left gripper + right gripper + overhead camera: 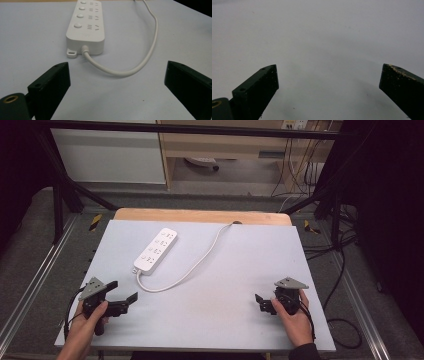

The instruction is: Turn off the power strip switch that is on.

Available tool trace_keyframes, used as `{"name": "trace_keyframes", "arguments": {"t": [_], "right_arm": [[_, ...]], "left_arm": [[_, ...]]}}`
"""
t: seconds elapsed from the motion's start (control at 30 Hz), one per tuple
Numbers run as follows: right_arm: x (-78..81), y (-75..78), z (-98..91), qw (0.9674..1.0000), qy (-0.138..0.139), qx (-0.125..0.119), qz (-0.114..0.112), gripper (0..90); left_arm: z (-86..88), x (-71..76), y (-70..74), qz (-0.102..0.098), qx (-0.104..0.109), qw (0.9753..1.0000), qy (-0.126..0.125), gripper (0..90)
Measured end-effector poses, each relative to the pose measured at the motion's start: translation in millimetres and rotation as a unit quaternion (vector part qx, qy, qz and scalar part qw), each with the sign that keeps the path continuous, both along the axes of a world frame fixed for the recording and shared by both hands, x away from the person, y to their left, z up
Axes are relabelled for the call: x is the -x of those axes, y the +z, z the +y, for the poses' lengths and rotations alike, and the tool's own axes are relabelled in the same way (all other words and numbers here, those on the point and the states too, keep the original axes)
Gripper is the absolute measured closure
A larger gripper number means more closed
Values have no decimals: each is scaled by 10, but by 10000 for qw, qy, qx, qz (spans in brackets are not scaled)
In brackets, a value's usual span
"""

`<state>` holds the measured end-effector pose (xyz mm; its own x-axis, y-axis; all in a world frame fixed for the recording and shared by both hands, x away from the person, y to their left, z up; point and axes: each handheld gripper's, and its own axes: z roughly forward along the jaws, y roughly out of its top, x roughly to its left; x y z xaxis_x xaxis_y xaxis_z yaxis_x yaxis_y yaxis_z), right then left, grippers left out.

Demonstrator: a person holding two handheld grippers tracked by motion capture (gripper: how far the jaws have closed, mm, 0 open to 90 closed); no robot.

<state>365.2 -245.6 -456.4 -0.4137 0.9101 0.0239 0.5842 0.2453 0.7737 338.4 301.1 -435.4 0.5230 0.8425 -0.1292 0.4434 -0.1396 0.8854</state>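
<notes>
A white power strip (155, 250) lies at an angle on the grey table (240, 270), its white cable (195, 265) looping off toward the table's back edge. In the left gripper view the power strip (86, 25) and its cable (140, 67) lie just ahead of the jaws. My left gripper (123, 291) rests at the near left, open and empty, aimed at the strip. At the near right my right gripper (259, 302) is open too, with only bare table between its jaws. The left gripper (117, 77) and the right gripper (329, 77) both have their jaws spread wide.
The table's wooden back edge (200, 215) borders a floor with a black frame (65, 190) and loose cables (340, 270) on the right. A white cabinet (110, 155) and a wooden shelf (225, 145) stand behind.
</notes>
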Motion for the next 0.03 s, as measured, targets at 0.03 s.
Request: {"name": "trace_keyframes", "arguments": {"t": [0.03], "right_arm": [[-17, -32, -8, 9999, -76, 88, 108, 30]], "left_arm": [[-8, 0, 2, -10, -2, 10000, -2, 64]]}}
